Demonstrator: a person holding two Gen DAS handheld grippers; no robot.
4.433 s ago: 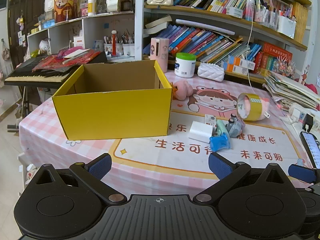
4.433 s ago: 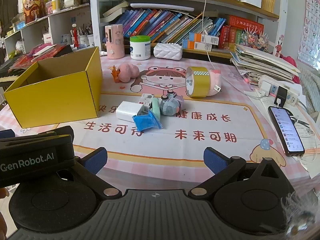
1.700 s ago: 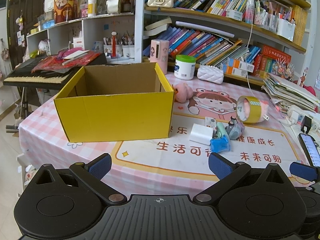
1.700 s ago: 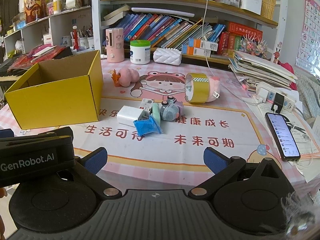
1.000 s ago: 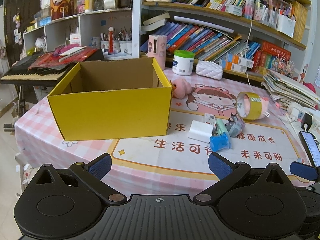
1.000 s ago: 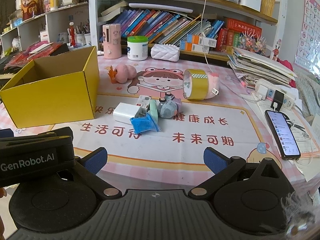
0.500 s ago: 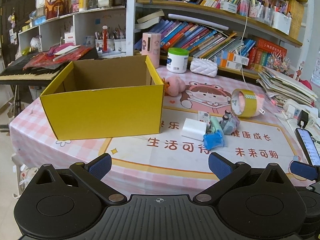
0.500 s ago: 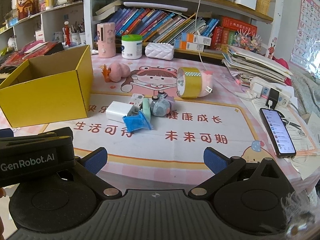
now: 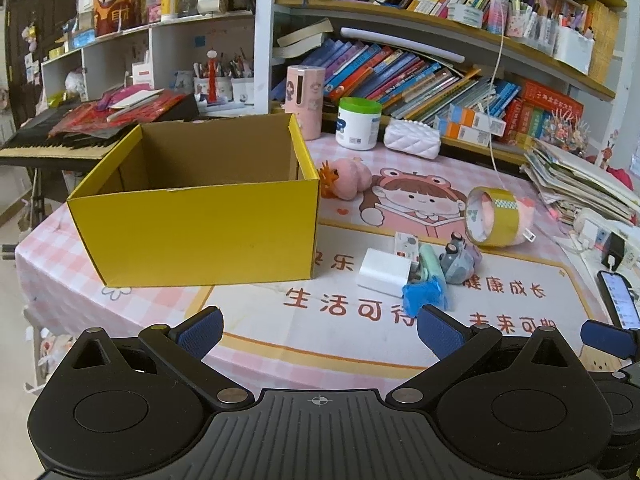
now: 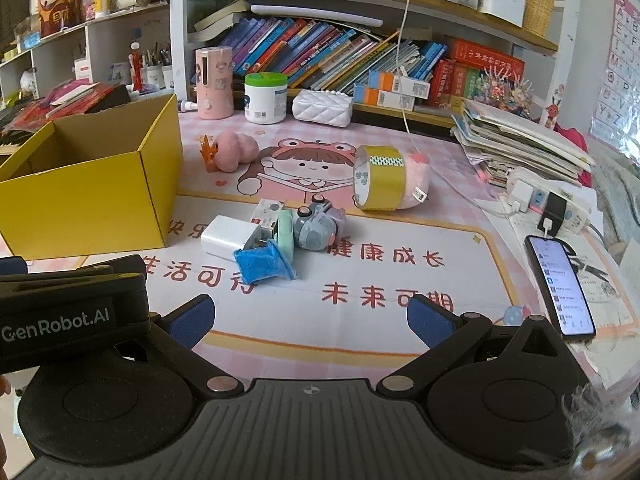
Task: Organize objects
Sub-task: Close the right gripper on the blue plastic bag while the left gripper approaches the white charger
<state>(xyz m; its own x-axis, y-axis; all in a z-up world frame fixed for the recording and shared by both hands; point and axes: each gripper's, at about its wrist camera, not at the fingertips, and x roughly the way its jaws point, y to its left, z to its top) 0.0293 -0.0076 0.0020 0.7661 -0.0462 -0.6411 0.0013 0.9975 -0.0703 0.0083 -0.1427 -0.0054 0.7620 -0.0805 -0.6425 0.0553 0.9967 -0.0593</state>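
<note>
Beyond right tool, blue packet

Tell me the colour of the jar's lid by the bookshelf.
Green, on a white jar; the right wrist view shows it best.

Both fisheye views show even, soft daylight with no harsh glare. Straight shelves bow strongly toward the rims, and the corners fall to black. The yellow box casts a faint shadow toward six o'clock on the table mat. The centre is sharp; in the right wrist view, the edge at four o'clock smears into blur.
</note>
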